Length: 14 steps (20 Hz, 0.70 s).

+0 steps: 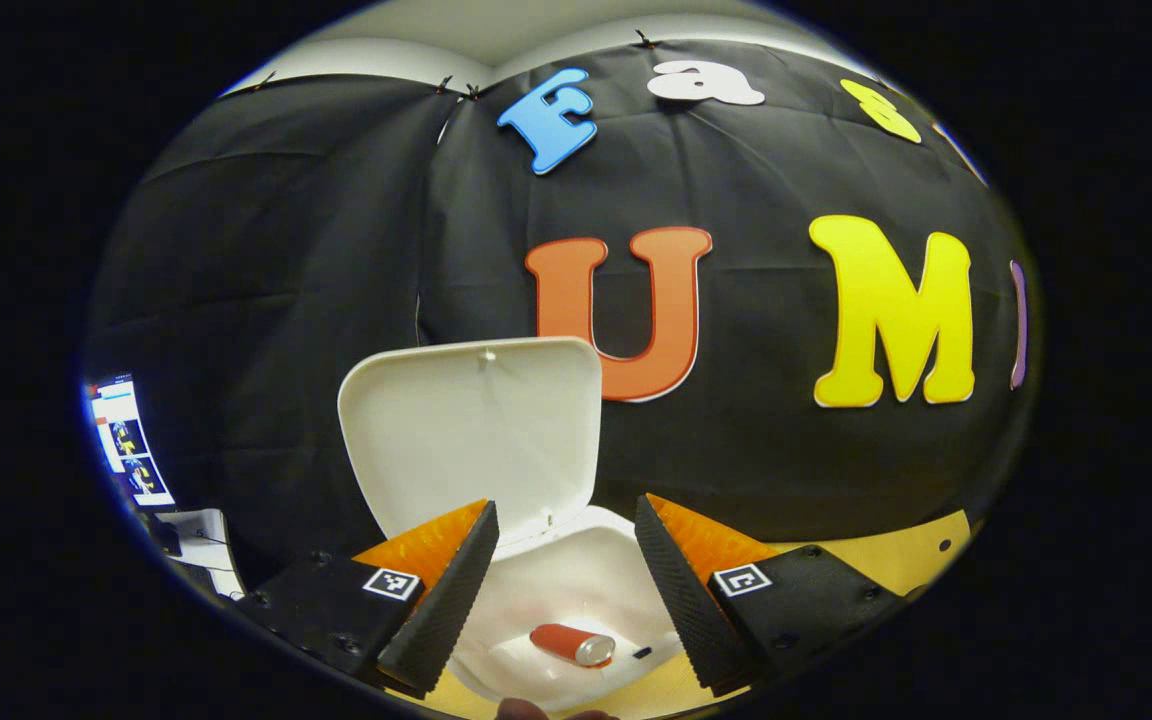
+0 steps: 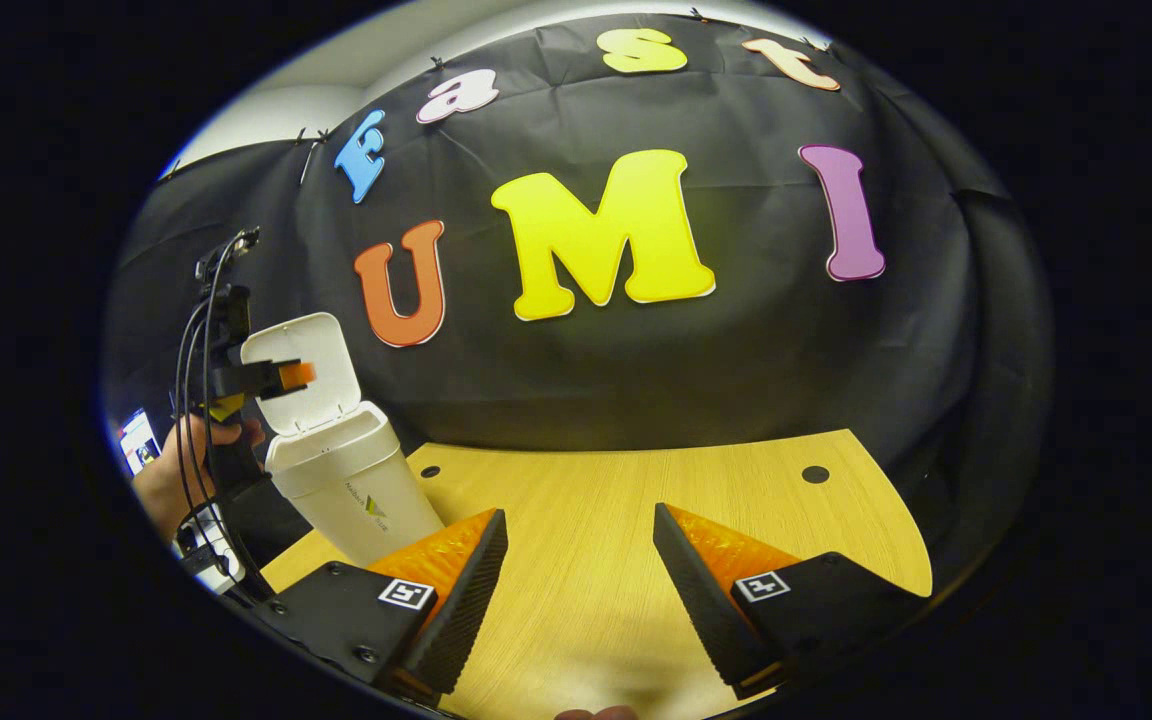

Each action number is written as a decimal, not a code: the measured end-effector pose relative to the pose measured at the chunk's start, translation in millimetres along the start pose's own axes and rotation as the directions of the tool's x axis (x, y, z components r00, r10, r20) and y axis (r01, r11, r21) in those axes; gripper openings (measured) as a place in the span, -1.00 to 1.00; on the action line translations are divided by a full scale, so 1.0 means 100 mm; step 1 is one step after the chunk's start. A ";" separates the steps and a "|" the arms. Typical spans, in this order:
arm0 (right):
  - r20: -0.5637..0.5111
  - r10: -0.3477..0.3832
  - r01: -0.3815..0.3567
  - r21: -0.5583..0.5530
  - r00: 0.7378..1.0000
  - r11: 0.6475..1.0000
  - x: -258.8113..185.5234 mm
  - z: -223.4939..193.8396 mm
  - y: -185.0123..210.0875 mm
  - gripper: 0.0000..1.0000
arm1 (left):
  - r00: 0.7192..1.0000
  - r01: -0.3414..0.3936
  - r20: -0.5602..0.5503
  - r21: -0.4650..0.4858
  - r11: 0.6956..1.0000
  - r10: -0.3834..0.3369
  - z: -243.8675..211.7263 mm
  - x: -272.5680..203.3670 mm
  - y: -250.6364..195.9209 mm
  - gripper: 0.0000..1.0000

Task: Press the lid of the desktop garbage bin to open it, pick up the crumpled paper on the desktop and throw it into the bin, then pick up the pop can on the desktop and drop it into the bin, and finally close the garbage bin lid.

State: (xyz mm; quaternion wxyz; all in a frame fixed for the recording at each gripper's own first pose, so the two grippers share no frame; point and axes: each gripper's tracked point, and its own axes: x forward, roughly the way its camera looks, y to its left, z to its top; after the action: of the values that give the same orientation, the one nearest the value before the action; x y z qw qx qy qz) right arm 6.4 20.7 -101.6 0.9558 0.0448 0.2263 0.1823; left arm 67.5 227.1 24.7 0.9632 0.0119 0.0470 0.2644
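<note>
Two grippers are out over the wooden desktop, both with fingers spread wide and nothing between them. In the left gripper view, the left gripper hangs above the open mouth of the white garbage bin, looking down into it. The lid stands upright behind the opening, hinged at the far side, its pale underside facing the camera. Down inside the bin lies the red pop can on its side, silver end turned to the right, resting on what looks like pale paper; whether that is the crumpled paper cannot be told. A small dark mark lies just right of the can. Past the bin, the black cloth wall closes off the back, and at the far left edge a lit screen sits above some white items.

In the right gripper view, the right gripper hovers low over bare desktop, well apart from the bin, which stands at the left edge of the desk with its lid raised. The left gripper is held by a hand right in front of the raised lid, above the bin's opening, with black cables looping up from it. A dark round hole shows in the desk's far right part
</note>
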 end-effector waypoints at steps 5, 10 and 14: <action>0.018 -0.021 0.021 -0.007 1.000 1.000 -0.08 0.12 -0.17 0.86 | 0.992 -0.040 0.117 -0.035 0.999 0.044 0.83 0.12 0.05 0.80; 0.047 -0.051 0.052 -0.015 0.998 0.999 -0.16 0.31 -0.33 0.86 | 0.969 -0.189 0.137 -0.115 0.975 0.204 1.32 0.38 0.45 0.80; 0.080 -0.074 0.076 -0.024 0.994 0.997 -0.23 0.47 -0.41 0.86 | 0.946 -0.309 0.059 -0.119 0.944 0.317 1.33 0.63 0.70 0.81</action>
State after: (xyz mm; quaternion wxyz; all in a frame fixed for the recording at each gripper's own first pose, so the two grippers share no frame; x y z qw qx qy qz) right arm 21.6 -26.1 -57.0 0.9707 0.0307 0.1873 0.1474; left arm 98.4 320.1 155.6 0.9093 -0.0226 -0.0072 0.4156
